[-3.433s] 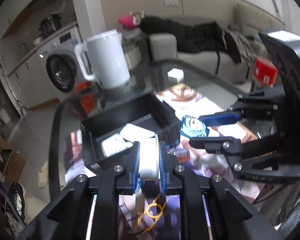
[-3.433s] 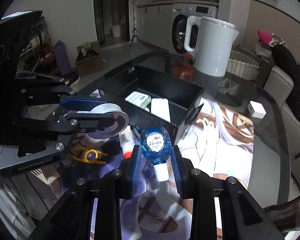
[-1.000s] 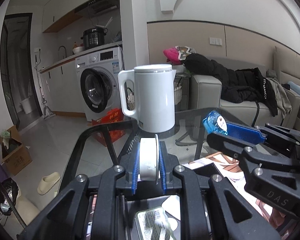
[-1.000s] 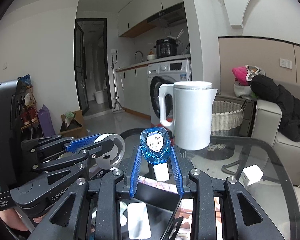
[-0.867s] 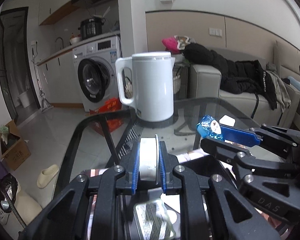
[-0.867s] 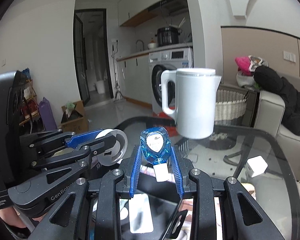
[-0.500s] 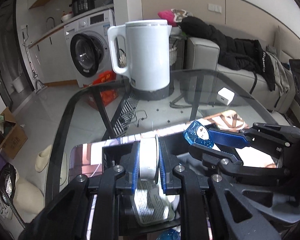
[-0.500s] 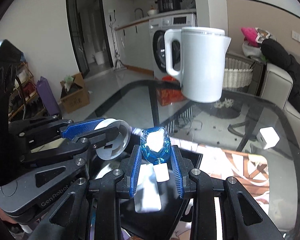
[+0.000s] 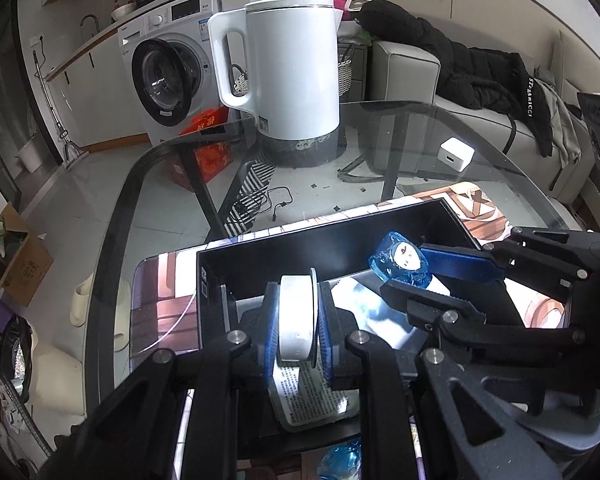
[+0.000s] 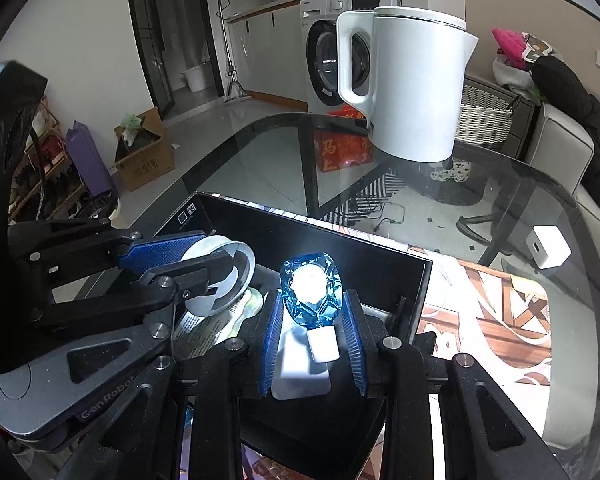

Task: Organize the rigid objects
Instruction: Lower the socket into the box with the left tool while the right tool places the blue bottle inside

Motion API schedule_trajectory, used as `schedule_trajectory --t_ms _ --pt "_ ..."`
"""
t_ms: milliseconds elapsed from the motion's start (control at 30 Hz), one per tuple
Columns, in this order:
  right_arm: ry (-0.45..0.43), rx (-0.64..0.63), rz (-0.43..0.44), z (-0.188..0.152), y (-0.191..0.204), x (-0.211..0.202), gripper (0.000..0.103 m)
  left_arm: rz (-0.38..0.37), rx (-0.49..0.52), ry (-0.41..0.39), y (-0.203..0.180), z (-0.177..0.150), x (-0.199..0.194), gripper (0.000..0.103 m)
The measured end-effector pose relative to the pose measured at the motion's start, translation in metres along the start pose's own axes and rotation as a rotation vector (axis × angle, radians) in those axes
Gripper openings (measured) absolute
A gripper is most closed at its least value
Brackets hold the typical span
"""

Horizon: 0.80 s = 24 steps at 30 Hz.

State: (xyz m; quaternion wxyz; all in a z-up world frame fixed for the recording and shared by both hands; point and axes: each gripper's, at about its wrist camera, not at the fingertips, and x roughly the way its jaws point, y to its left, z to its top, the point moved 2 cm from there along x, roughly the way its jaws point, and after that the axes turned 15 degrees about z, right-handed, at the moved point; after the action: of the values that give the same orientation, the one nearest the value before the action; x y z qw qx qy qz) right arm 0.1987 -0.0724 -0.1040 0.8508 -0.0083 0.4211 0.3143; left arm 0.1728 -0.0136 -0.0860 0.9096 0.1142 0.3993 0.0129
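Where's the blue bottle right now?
The blue bottle is clamped in the right gripper, above the black box, beside the left gripper's tape roll.

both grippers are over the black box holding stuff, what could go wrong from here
1. The left gripper and right gripper hang close together over the black box; they might knock each other while lowering.
2. The tape roll is held on edge, so it may roll once released, or land on the packets already in the box.
3. The blue bottle is pinched at its narrower lower part and could tip or slip out.
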Motion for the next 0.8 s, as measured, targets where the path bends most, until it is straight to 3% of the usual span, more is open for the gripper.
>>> schedule_trajectory --t_ms 233,500,800 --pt "0.002 -0.008 -0.001 0.000 0.000 -0.001 0.031 0.033 0.011 -0.029 0.000 -0.001 -0.001 0.020" --pt "-0.022 0.005 0.000 -0.002 -0.002 -0.009 0.041 0.061 -0.023 -0.065 0.014 -0.001 -0.011 0.043" --pt "-0.069 0.006 -0.011 -0.004 0.005 -0.029 0.045 0.055 -0.034 -0.114 0.019 -0.002 -0.035 0.046"
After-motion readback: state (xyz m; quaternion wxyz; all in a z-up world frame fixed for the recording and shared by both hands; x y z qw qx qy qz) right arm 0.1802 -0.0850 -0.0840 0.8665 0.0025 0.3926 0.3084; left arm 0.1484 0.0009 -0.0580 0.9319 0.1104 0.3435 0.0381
